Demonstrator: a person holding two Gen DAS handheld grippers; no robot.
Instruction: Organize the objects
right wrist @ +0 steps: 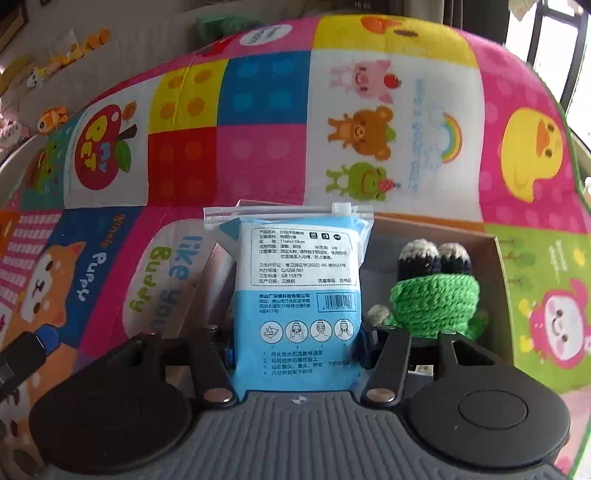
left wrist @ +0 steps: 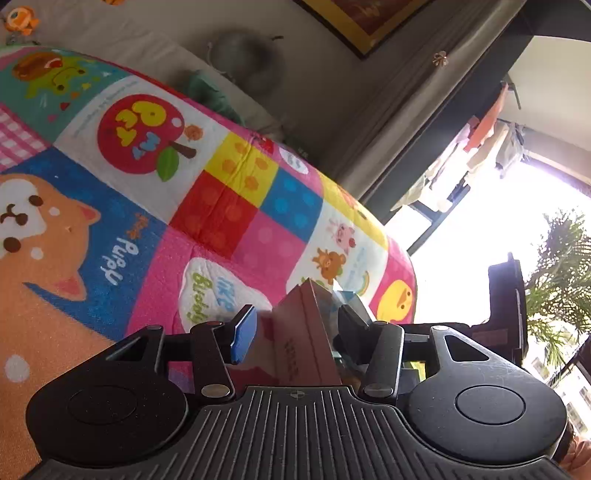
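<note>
In the right wrist view my right gripper (right wrist: pixel 295 349) is shut on a blue and white zip pouch of cotton pads (right wrist: pixel 299 295), held upright over a cardboard box (right wrist: pixel 495 251). A green crocheted frog toy (right wrist: pixel 436 299) lies in the box to the right of the pouch. In the left wrist view my left gripper (left wrist: pixel 297 332) stands around the pinkish wall of the cardboard box (left wrist: pixel 310 332); the jaws look partly apart and I cannot tell if they press the wall. The left gripper's blue-tipped finger also shows at the left edge of the right wrist view (right wrist: pixel 46 334).
Everything sits on a bright patchwork play mat (right wrist: pixel 258 110) with cartoon animals. A grey wall with a framed picture (left wrist: pixel 369 22) and a bright window with a plant (left wrist: pixel 561 266) lie beyond the mat. The right gripper shows dark at the right in the left wrist view (left wrist: pixel 506 295).
</note>
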